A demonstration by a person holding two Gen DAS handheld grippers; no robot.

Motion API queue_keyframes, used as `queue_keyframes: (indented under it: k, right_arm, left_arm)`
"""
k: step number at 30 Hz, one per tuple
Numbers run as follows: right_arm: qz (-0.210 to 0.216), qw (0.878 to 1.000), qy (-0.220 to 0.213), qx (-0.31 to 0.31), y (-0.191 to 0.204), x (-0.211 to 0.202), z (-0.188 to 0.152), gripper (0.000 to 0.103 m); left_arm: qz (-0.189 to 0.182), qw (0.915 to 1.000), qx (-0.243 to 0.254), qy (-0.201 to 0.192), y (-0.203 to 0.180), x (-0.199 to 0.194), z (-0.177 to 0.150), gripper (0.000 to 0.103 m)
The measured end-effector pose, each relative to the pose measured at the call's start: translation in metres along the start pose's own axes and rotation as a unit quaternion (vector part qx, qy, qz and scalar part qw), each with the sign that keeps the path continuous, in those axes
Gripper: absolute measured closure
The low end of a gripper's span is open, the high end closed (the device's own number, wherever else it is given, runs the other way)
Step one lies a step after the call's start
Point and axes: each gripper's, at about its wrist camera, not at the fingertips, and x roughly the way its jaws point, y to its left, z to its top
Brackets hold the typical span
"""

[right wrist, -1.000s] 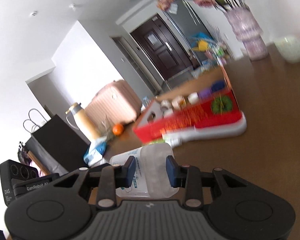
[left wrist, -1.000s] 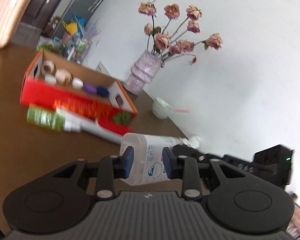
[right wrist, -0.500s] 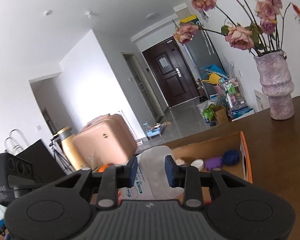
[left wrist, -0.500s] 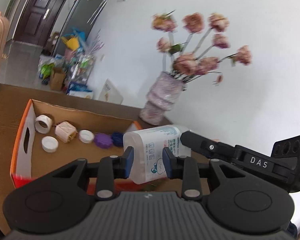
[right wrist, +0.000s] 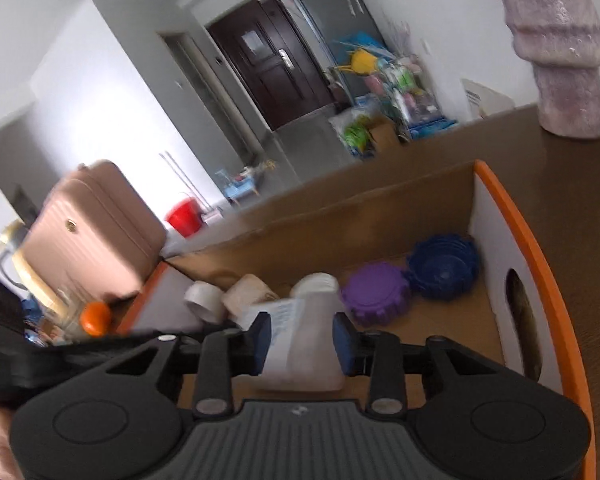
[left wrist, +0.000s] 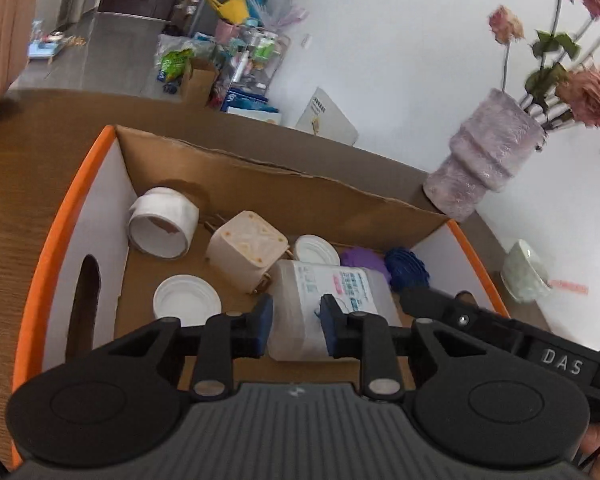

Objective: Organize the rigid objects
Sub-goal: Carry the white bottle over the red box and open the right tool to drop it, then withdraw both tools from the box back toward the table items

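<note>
Both grippers hold one translucent plastic bottle (left wrist: 332,300) with a printed label, lying sideways low inside an orange-rimmed cardboard box (left wrist: 76,184). My left gripper (left wrist: 296,324) is shut on its base end. My right gripper (right wrist: 302,340) is shut on the same bottle (right wrist: 304,332) from the other side. In the box lie a white tape roll (left wrist: 162,222), a beige cube-shaped plug (left wrist: 246,254), two white lids (left wrist: 186,300), a purple lid (right wrist: 374,292) and a blue lid (right wrist: 444,266).
A purple vase (left wrist: 488,164) with dried roses stands on the brown table behind the box's right corner. A pale green bowl (left wrist: 524,272) sits right of the box. A pink suitcase (right wrist: 88,232) stands on the floor beyond the table.
Both grippers carried the bottle from above the table, over the box's front wall and down into the box. The views now tilt down at the box's contents.
</note>
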Motion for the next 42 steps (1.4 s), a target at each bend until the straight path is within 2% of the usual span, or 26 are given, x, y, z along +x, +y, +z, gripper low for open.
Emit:
queue_keyframes:
  k: [1,2,3,5,7,11,14,17,18,20,22,23,26,28,29,31,33,37,42]
  right_arm:
    - [-0.010,1.000,-0.008,-0.028,0.006,-0.003,0.001,0.049]
    - [-0.034,0.998,-0.019,-0.058,0.014,-0.005,0.000,0.044]
    - [-0.055,0.995,-0.032,-0.071,0.019,-0.008,-0.002,0.041]
    - [-0.055,0.995,-0.029,-0.077,0.023,-0.007,-0.004,0.041]
    - [-0.056,0.995,-0.022,-0.078,0.024,-0.006,-0.003,0.041]
    - [-0.082,0.989,-0.035,-0.115,0.033,-0.021,0.001,0.041]
    - [-0.105,0.984,-0.044,-0.134,0.039,-0.042,0.014,0.041]
    - [-0.127,0.978,-0.074,-0.149,0.050,-0.076,0.028,0.039]
    - [-0.130,0.976,-0.088,-0.155,0.056,-0.090,0.030,0.034]
    - [-0.136,0.969,-0.119,-0.170,0.067,-0.120,0.034,0.026]
    - [-0.139,0.961,-0.146,-0.188,0.080,-0.152,0.030,0.023]
    - [-0.139,0.958,-0.157,-0.195,0.086,-0.168,0.026,0.023]
    - [-0.127,0.949,-0.193,-0.216,0.103,-0.211,0.009,0.015]
    - [-0.126,0.937,-0.227,-0.232,0.111,-0.237,-0.010,0.006]
    - [-0.127,0.929,-0.248,-0.242,0.114,-0.249,-0.022,0.003]
    - [-0.132,0.914,-0.279,-0.263,0.120,-0.269,-0.046,0.000]
    - [-0.132,0.907,-0.290,-0.276,0.125,-0.283,-0.062,0.000]
    - [-0.122,0.912,-0.282,-0.273,0.131,-0.304,-0.088,0.000]
    - [-0.111,0.914,-0.284,-0.266,0.139,-0.331,-0.113,0.000]
  left_arm:
    - [0.003,0.9999,0.007,-0.011,-0.001,-0.005,0.000,0.069]
    - [0.007,0.9998,0.012,-0.016,-0.003,-0.008,0.000,0.061]
    - [0.010,0.9996,0.017,-0.018,-0.005,-0.011,-0.001,0.060]
    - [0.011,0.9996,0.022,-0.016,-0.005,-0.013,-0.001,0.060]
    - [0.025,0.9989,0.031,-0.023,-0.006,-0.020,-0.003,0.060]
    - [0.062,0.9952,0.068,-0.034,-0.015,-0.043,0.009,0.054]
    - [0.101,0.9887,0.092,-0.063,-0.026,-0.072,0.023,0.054]
    - [0.109,0.9829,0.101,-0.109,-0.043,-0.116,0.029,0.050]
    - [0.110,0.9788,0.107,-0.136,-0.051,-0.135,0.026,0.047]
    - [0.120,0.9657,0.131,-0.189,-0.068,-0.167,0.016,0.029]
    - [0.136,0.9506,0.155,-0.232,-0.086,-0.196,0.003,0.027]
    - [0.139,0.9443,0.163,-0.250,-0.094,-0.210,-0.006,0.021]
    - [0.130,0.9307,0.180,-0.291,-0.110,-0.244,-0.033,0.007]
    - [0.128,0.9251,0.175,-0.311,-0.116,-0.262,-0.054,0.000]
    - [0.127,0.9218,0.170,-0.324,-0.117,-0.270,-0.067,0.000]
    - [0.129,0.9200,0.160,-0.333,-0.120,-0.286,-0.090,0.000]
    - [0.133,0.9223,0.164,-0.324,-0.129,-0.295,-0.108,0.000]
    - [0.152,0.9177,0.180,-0.320,-0.141,-0.314,-0.138,0.000]
    - [0.149,0.9176,0.176,-0.324,-0.144,-0.341,-0.171,0.000]
